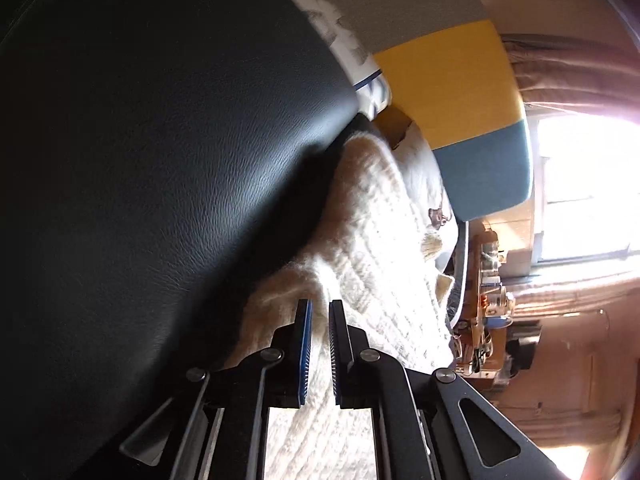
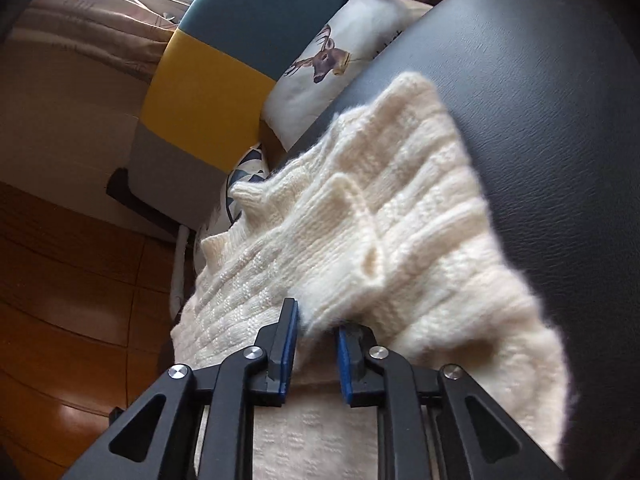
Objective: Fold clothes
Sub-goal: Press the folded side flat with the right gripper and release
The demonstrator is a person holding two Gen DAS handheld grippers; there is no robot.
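On black leather seat (image 2: 540,100), cream knit sweater (image 2: 400,220) lay rumpled, partly doubled toward 12 o'clock; fold unfinished. Left hand-held gripper (image 1: 319,320) narrow, fabric between pads; right hand-held gripper (image 2: 318,320) pinched sweater edge.

Both close, tilted; shared sweater (image 1: 372,240)

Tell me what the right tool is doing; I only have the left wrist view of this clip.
Observer: The right tool sits at the edge of the cream knit garment, with a fuzzy fold between its pads. Whether it is clamped, I cannot tell.
Operator: Does the knit lie flat over there?
Observer: No. Ribbed folds stand up in ridges where it rests on the black padded surface.
Operator: I see grey marks on a white cushion. What are they?
Observer: From the right wrist view, the white cushion carries a printed deer head with antlers.
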